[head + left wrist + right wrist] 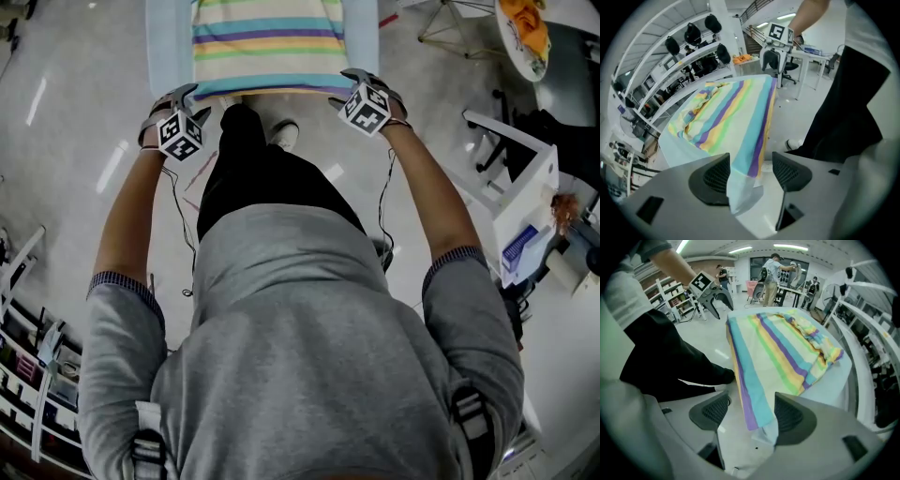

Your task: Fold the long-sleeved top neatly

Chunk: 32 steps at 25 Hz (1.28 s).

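The long-sleeved top (267,42), striped in teal, purple, yellow and green, lies spread on a table draped in light-blue cloth (169,52). Its far end is bunched up (820,341). My left gripper (187,98) is at the near left corner of the hem, my right gripper (361,80) at the near right corner. In the left gripper view the jaws of the left gripper (750,176) stand wide apart around the hem corner (752,164). The right gripper (751,413) is just as wide, with the hem corner (757,416) near its right pad.
The person's dark trousers (258,173) and a shoe (284,134) stand against the table's near edge. White desks and chairs (511,164) stand to the right, shelving (28,375) to the left. Several people (776,268) work in the background.
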Available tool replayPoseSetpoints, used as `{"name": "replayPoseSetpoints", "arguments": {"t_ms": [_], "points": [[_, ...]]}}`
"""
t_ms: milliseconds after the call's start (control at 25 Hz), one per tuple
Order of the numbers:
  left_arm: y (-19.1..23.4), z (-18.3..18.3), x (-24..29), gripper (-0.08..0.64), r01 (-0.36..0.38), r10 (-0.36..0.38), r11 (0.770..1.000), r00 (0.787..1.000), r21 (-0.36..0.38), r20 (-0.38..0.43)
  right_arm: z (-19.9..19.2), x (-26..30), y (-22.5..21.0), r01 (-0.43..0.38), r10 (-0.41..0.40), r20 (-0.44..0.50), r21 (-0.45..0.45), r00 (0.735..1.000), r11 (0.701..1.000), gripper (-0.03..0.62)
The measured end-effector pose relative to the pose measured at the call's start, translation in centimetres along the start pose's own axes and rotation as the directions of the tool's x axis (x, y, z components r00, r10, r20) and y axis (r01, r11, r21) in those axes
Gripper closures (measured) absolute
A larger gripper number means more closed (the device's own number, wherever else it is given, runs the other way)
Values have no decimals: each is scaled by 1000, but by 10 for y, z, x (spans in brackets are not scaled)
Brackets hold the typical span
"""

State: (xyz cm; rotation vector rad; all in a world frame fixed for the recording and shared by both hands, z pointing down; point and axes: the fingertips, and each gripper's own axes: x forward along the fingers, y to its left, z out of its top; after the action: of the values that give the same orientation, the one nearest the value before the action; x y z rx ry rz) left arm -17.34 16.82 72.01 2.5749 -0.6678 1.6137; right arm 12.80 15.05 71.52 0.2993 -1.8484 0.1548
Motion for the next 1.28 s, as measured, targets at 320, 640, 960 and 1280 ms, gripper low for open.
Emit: {"name": "replayPoseSetpoints", "arguments": {"t_ms": [320, 640, 960, 1280], "points": [[-13, -23, 22, 259, 15, 8, 977, 994, 214, -105, -27, 21, 10, 32, -42, -70, -134, 997, 990, 267], [-20, -36, 40, 259, 28, 9, 962, 991, 271, -134, -48, 45, 5, 84, -117, -132, -233, 984, 969, 267], [-10, -38, 47, 276, -78, 118, 923, 989, 377, -85, -57, 59, -6, 141, -189, -152, -284, 970, 948, 306], [7, -30, 32, 484, -97, 119, 946, 991, 311, -54, -47, 44, -23, 172, -213, -115, -292, 970, 941, 552]]}}
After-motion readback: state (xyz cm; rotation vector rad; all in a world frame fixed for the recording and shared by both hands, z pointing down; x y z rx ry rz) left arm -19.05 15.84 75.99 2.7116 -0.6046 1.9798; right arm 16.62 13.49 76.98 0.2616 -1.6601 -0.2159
